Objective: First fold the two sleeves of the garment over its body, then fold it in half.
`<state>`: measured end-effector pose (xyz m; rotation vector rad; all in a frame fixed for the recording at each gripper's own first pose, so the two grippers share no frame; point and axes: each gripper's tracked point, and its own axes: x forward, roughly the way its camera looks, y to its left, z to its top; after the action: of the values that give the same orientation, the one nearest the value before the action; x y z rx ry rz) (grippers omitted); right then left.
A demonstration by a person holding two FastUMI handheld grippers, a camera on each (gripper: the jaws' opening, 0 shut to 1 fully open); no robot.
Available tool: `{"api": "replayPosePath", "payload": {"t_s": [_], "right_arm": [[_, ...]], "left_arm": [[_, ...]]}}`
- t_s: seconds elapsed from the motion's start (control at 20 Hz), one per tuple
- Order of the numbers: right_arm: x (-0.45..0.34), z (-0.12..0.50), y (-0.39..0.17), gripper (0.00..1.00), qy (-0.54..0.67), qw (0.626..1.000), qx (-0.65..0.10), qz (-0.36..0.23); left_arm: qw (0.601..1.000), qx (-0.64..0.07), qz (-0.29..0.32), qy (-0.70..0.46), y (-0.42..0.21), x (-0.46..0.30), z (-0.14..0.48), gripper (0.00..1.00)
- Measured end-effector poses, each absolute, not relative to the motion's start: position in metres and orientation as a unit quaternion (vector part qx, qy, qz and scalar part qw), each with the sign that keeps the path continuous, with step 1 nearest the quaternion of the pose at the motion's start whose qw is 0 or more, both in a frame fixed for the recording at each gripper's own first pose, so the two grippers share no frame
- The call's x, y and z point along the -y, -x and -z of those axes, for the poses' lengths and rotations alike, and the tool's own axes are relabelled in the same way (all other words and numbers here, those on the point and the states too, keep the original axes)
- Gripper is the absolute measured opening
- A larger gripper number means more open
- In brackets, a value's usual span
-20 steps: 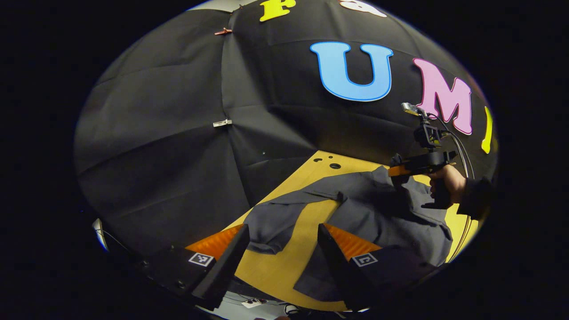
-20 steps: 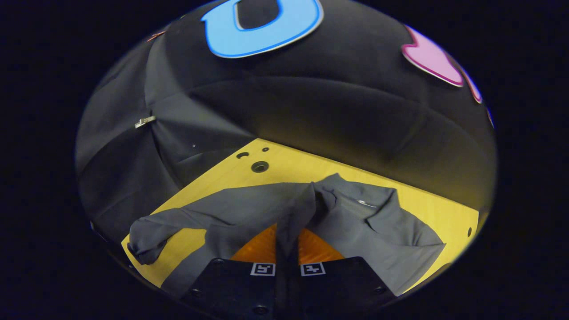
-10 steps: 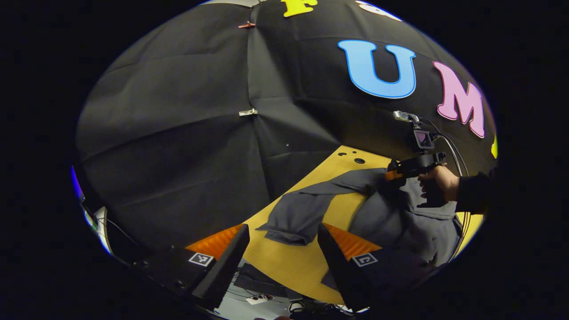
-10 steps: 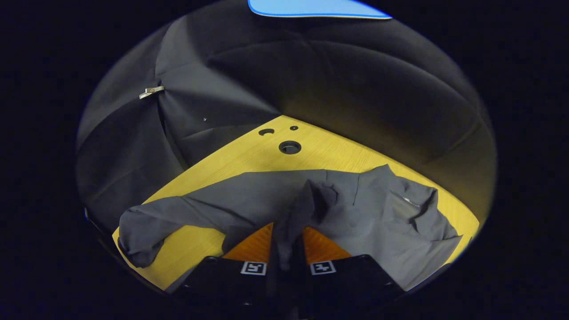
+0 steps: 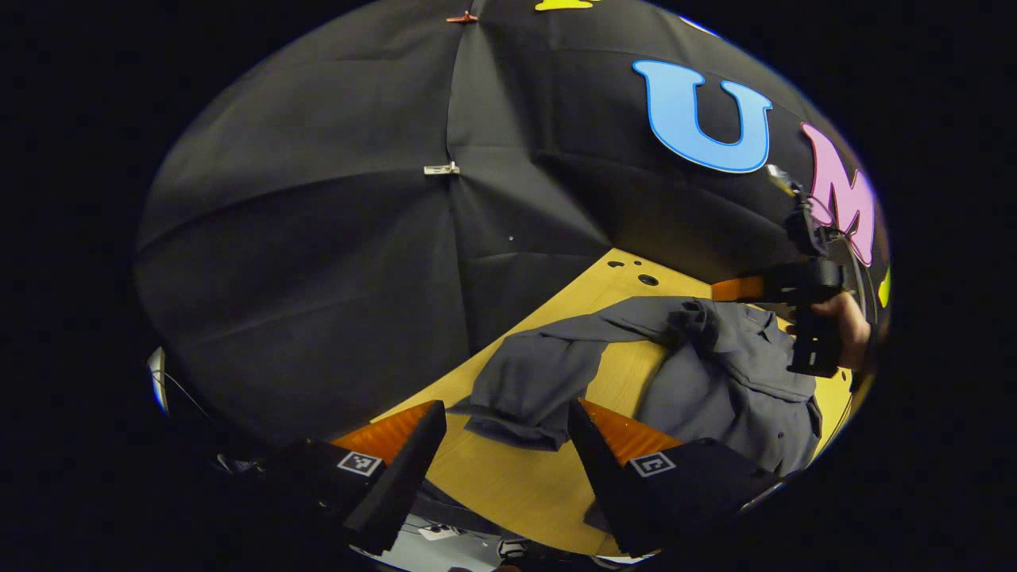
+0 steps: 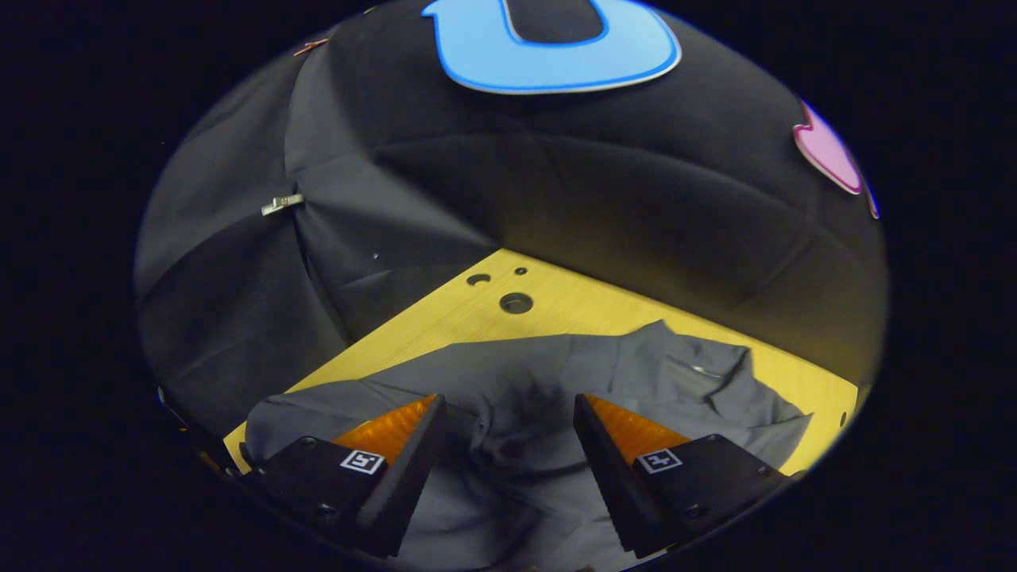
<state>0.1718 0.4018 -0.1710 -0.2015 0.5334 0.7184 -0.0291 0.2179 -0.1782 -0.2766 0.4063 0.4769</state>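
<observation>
the right tool hangs wide open above the bunched shoulder of the grey garment, gripping nothing. the left tool, also wide open and empty, hovers near the sleeve lying outstretched on the yellow worktop.

Yellow wooden table with round holes, metal clip on black cloth wall

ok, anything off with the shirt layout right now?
Yes: the grey garment lies rumpled on the table, bunched near the collar, and its long sleeve sprawls out sideways, unfolded. No damage visible.
</observation>
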Motion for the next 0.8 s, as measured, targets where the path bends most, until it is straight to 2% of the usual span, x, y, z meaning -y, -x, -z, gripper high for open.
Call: {"api": "replayPosePath", "payload": {"t_s": [0.1, 0.3, 0.75, 0.8], "right_arm": [[-0.367, 0.152, -0.170, 0.98, 0.107, 0.904, -0.245, -0.333], [-0.282, 0.121, -0.162, 0.98, 0.143, 0.917, -0.218, -0.303], [-0.133, 0.102, -0.102, 0.98, 0.100, 0.946, -0.238, -0.198], [-0.126, 0.104, -0.093, 0.98, 0.086, 0.947, -0.242, -0.192]], "left_arm": [[0.939, -0.215, -0.228, 0.142, 0.015, -0.222, 0.195, 1.00], [0.936, -0.243, -0.217, 0.132, -0.007, -0.227, 0.223, 0.98], [0.921, -0.310, -0.213, 0.100, -0.041, -0.246, 0.274, 0.97], [0.920, -0.317, -0.209, 0.098, -0.043, -0.246, 0.279, 0.94]]}}
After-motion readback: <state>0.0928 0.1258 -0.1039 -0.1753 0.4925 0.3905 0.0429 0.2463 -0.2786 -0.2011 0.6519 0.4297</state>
